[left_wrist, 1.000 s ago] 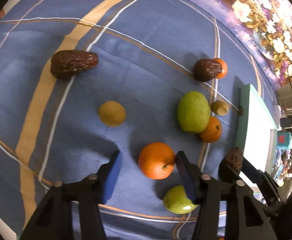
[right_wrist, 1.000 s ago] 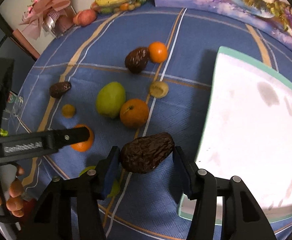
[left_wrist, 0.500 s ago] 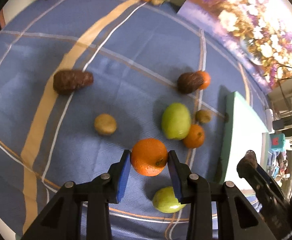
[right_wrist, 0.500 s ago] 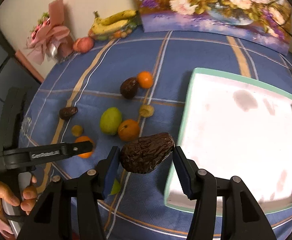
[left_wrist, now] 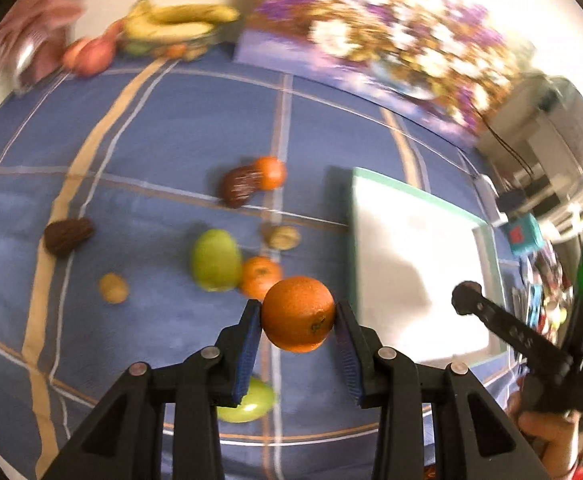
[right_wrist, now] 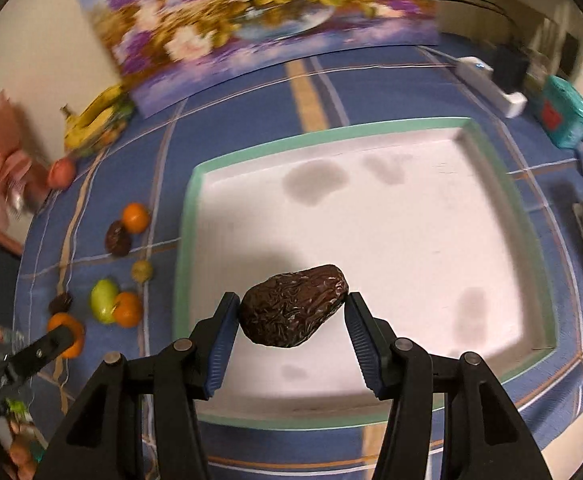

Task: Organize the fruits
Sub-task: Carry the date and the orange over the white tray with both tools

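Fruit is travelling toward the white tray (right_wrist: 187, 240) in both hands at once. The left gripper (left_wrist: 297, 322) is now clenching a large orange (left_wrist: 297, 318) between its blue pads and carrying it clear of the blue checked tablecloth (left_wrist: 163, 132); a second ago its jaws were standing wide around that orange, which was then resting on the cloth. In the left wrist view the orange is hanging just short of the tray's near rim. The right gripper (right_wrist: 291, 312) is gripping a wrinkled brown fruit (right_wrist: 293, 310) and is holding it over the tray's near-left part, where a second ago the same fruit was hanging over bare cloth beside the tray's corner.

Taken together, the shift is suggesting that two pieces are about to be set down, the brown one first. The tray is showing no fruit inside yet, only grey smudges.

Left of the tray, the pile is thinning but not gone: a green fruit (left_wrist: 215, 260) touching a small orange (left_wrist: 261, 276), a dark fruit against another small orange (left_wrist: 269, 172), a second brown fruit (left_wrist: 67, 236) farther out, and two small yellowish pieces are lying on the cloth. A light green fruit (left_wrist: 251, 404) is sitting half hidden under the left gripper. Most of the sorting is still waiting.
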Demonstrator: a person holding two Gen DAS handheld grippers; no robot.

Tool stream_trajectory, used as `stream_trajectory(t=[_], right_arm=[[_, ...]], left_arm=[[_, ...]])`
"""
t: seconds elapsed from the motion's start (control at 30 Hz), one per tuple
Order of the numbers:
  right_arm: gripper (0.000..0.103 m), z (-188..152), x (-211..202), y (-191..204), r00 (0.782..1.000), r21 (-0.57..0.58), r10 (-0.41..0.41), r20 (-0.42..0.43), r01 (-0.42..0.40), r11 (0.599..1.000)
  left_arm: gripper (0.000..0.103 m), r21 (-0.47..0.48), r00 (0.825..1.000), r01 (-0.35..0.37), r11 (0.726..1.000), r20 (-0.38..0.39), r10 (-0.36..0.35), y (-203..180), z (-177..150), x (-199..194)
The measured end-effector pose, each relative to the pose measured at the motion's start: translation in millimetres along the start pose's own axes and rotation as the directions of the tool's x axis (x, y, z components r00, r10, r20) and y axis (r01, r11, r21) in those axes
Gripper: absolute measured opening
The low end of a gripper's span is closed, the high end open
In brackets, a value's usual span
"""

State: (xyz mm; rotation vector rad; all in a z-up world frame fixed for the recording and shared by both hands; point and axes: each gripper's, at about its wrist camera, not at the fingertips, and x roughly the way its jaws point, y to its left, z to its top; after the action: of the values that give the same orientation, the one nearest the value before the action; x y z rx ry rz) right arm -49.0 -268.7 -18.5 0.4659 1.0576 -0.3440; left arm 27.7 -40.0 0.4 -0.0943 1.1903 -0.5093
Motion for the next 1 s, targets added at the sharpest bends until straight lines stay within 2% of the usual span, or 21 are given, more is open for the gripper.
stream_trajectory(t=[0.23,0.37,0.53,1.0], right_arm=[[0.056,5.9,-11.4,-32.1,0.998,0.040,-0.048,0.042,0.047,0.998],[0.056,8.3,-19.7,-44.5,0.995,0.042,-0.067,0.075,0.064,0.997],[0.056,9.1,-26.4,-59.9,0.990,0.100,-0.090,0.109,0.079,0.992],[0.056,-1.0,0.9,-91.5,0.989,0.196,-0.146,-0.012,0.146,0.970]], left_arm=[[0.039,0.148,1.000,0.018,0.989,-0.021,-0.015,-56.4,-7.8,15.4],[0.039,0.235,1.000,0.010,0.972,-0.026,-0.004,-85.3,-13.2,27.1],[0.039,0.322,0.999,-0.020,0.946,-0.023,0.029,-110.8,-16.8,44.8],[0.039,0.386,0.993,-0.095,0.918,-0.031,0.115,-130.9,-17.0,89.0]])
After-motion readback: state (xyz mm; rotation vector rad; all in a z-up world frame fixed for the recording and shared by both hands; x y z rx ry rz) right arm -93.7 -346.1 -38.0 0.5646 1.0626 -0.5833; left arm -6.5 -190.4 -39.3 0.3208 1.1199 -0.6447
